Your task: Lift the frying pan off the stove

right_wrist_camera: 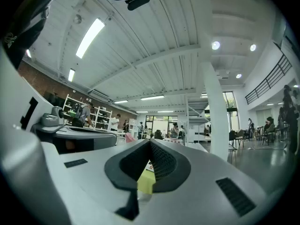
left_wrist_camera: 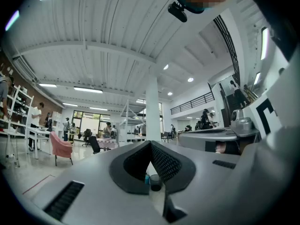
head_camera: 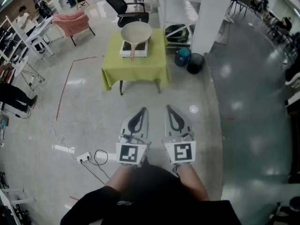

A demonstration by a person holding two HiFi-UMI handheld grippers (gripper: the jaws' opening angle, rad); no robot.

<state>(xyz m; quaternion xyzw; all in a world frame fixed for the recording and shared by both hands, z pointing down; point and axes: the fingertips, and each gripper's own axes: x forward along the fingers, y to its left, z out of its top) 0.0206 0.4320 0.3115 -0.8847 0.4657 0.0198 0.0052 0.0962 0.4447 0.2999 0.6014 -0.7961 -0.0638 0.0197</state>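
Observation:
A pale cream frying pan point(head_camera: 136, 32) rests on a white stove point(head_camera: 134, 49), its brownish handle point(head_camera: 132, 52) pointing toward me. The stove stands on a small table with a lime-green cloth point(head_camera: 135, 65), well ahead of me across the floor. My left gripper point(head_camera: 143, 109) and right gripper point(head_camera: 168, 107) are held side by side close to my body, level and far short of the table. Both are shut with nothing between the jaws. In the right gripper view a patch of the green cloth point(right_wrist_camera: 146, 182) shows through the jaws.
A white pillar point(head_camera: 211, 18) rises right of the table, with a teal jug point(head_camera: 182, 57) and a black bin point(head_camera: 195, 63) at its foot. A black office chair point(head_camera: 125, 9) and a pink armchair point(head_camera: 72, 22) stand behind. A power strip and cable point(head_camera: 83, 157) lie on the floor at my left.

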